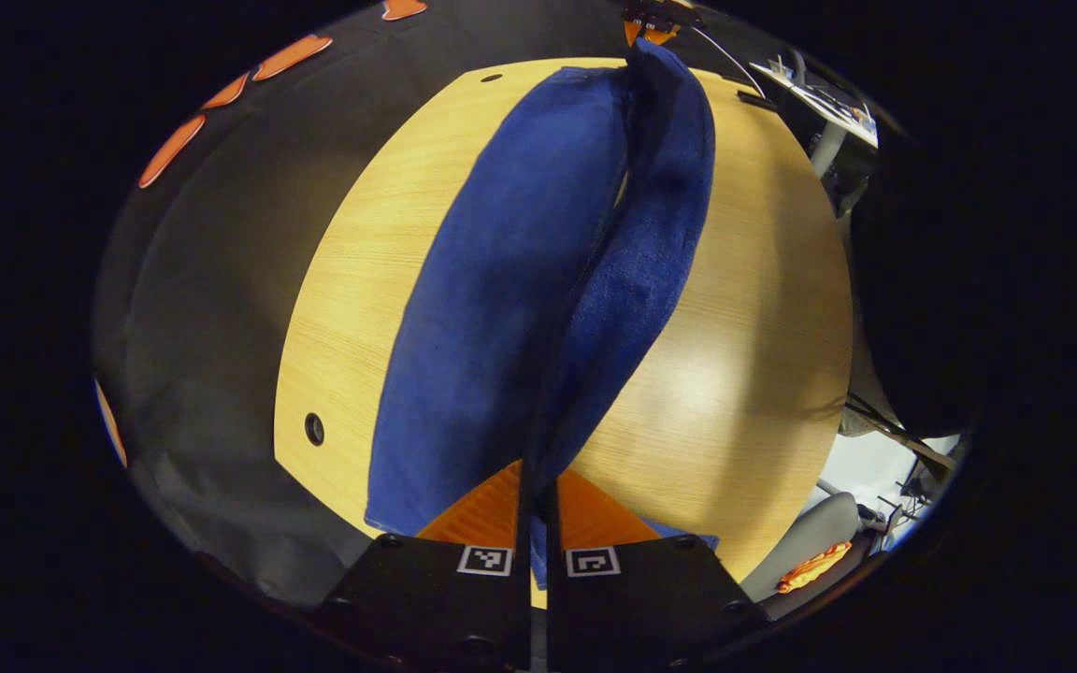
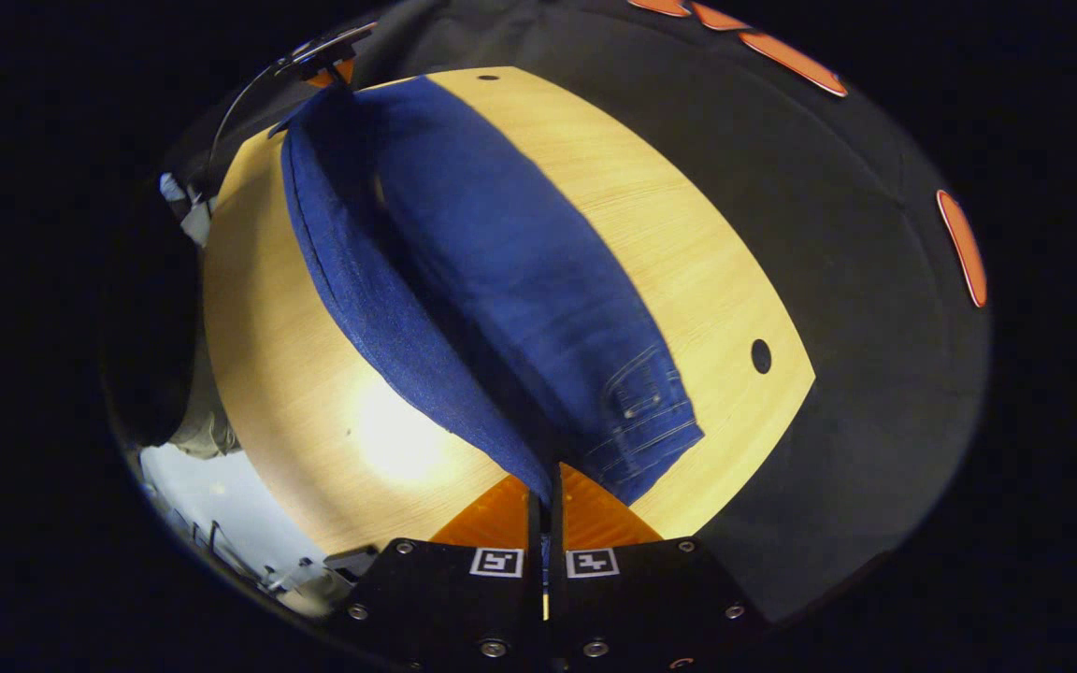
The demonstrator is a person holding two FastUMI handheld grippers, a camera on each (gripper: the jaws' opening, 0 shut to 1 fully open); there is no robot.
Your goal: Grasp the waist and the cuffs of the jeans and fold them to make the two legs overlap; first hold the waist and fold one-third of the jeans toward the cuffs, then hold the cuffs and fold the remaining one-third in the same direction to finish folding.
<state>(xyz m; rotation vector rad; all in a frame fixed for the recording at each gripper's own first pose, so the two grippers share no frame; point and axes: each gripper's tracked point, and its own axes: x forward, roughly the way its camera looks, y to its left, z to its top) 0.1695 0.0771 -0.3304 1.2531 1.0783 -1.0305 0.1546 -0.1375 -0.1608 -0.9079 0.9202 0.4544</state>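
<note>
1. Jeans (image 1: 501, 308) lie lengthwise on the worktop (image 1: 735, 393); one leg is lifted along its edge and being carried over the other, so the leg-overlap fold looks underway, not finished.
2. Both third-folds are not yet done.
3. Left hand-held gripper (image 1: 538, 491): fingers closed, pinching a denim edge.
4. Right hand-held gripper (image 2: 546, 486): fingers closed, clamping the edge at the waist end.
5. Right gripper view shows waist pocket and stitching (image 2: 641, 411); left gripper view shows plain denim, presumably the cuff end.
</note>
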